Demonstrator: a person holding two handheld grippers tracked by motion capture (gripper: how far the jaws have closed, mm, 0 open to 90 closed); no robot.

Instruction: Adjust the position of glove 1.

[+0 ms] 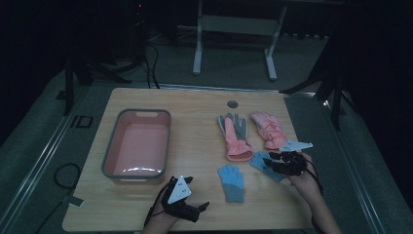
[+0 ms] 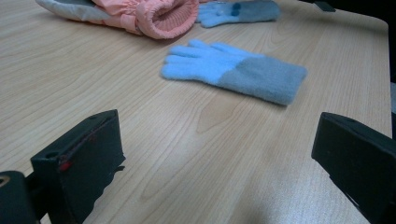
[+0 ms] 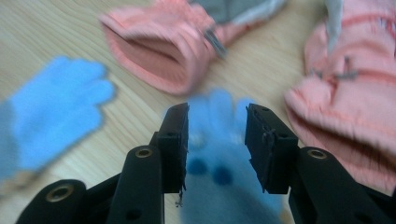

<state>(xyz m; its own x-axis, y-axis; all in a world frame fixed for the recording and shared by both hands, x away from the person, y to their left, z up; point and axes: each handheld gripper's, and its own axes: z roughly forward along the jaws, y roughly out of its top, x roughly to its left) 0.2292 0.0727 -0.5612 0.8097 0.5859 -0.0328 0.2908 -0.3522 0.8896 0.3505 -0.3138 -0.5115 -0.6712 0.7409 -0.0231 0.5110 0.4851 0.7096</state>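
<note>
On the right side of the wooden table [image 1: 195,102], our right gripper [image 3: 217,140] has a small blue glove [image 3: 219,154] between its jaws. The picture is blurred there, so we cannot tell whether the pads already press the fabric. If they only sit around it, the glove may slip out when we lift, or we may catch just one finger and it will hang and drop. The pink mittens [image 1: 237,136] lie just beside it, and a cuff could be dragged along. Our left gripper [image 1: 187,204] rests near the front edge with its jaws wide and holding nothing, pointing toward the second blue glove [image 2: 233,70]. The pink basin [image 1: 138,146] is well apart, a long carry for a weak grip
</note>
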